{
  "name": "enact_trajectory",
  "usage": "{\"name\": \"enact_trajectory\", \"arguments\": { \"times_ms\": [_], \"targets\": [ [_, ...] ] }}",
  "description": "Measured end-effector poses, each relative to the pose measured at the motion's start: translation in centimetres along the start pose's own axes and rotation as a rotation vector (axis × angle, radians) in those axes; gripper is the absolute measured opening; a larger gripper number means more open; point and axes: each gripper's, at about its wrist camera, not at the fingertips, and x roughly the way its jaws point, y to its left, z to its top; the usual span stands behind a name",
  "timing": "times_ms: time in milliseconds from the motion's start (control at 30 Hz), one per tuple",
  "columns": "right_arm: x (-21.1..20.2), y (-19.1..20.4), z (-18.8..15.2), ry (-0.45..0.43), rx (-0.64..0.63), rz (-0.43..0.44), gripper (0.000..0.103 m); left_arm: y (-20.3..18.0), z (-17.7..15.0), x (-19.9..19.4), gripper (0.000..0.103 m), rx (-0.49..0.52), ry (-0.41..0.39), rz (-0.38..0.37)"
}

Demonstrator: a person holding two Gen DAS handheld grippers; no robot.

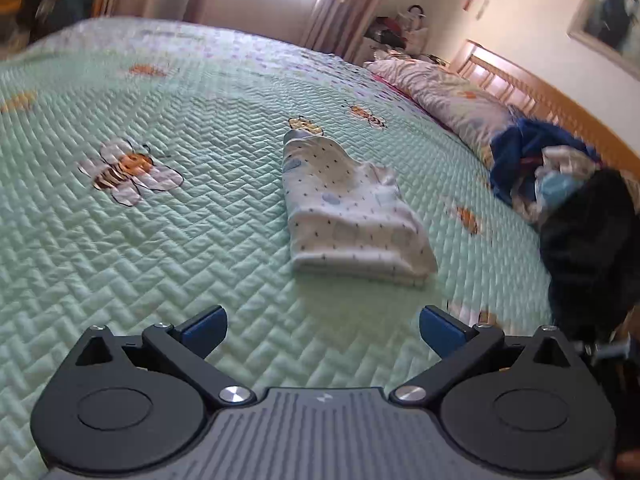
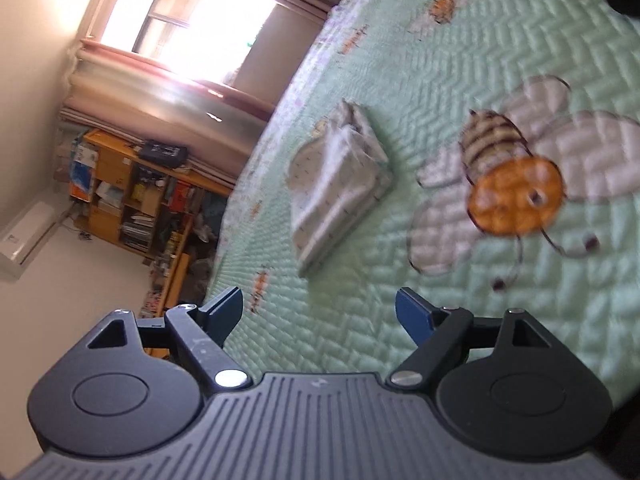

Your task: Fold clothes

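Covering the bed, a green bee-patterned quilt (image 1: pixel 160 240) meets a curtained window (image 2: pixel 192 28).

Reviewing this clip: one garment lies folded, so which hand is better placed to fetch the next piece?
Left, probably. Its open gripper sees the heap of blue and white unfolded clothes beyond the folded white dotted garment. The right gripper, also open, faces only that folded garment on the green quilted bedspread.

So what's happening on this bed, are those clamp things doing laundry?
Yes, clothes are being folded. A person holds two grippers. The left gripper and the right gripper are both open and hold nothing. A white patterned garment lies folded on the green bee-print quilt, apart from both. A pile of unfolded clothes waits near the wooden headboard.
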Motion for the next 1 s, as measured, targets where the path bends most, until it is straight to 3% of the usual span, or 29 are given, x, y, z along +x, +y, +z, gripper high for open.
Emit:
{"name": "enact_trajectory", "arguments": {
  "times_ms": [233, 467, 567, 733, 867, 1000],
  "targets": [
    [1.7, -1.4, 2.6, 0.01, 0.015, 0.021, 0.084, 0.2, 0.8, 3.8, 0.102, -0.053, 0.032, 0.014],
    [2.9, -3.2, 4.3, 0.047, 0.111, 0.086, 0.084, 1.5, 0.7, 4.6, 0.101, -0.146, 0.073, -0.099],
    [2.3, -2.7, 3.8, 0.056, 0.101, 0.107, 0.084, 1.5, -0.2, 3.8, 0.1, -0.163, 0.078, -0.106],
    [1.9, -0.1, 1.4, 0.085, 0.001, 0.089, 0.085, -0.4, -0.9, 2.6, 0.101, -0.057, 0.085, 0.02],
    [1.7, 3.7, 1.0, 0.039, -0.11, 0.021, 0.084, -2.6, 0.4, 1.1, 0.102, 0.068, 0.062, 0.15],
    [3.1, 8.2, 1.8, 0.0, -0.254, -0.238, 0.085, -5.1, 2.1, 0.3, 0.102, 0.166, 0.015, 0.264]
  ]
}}
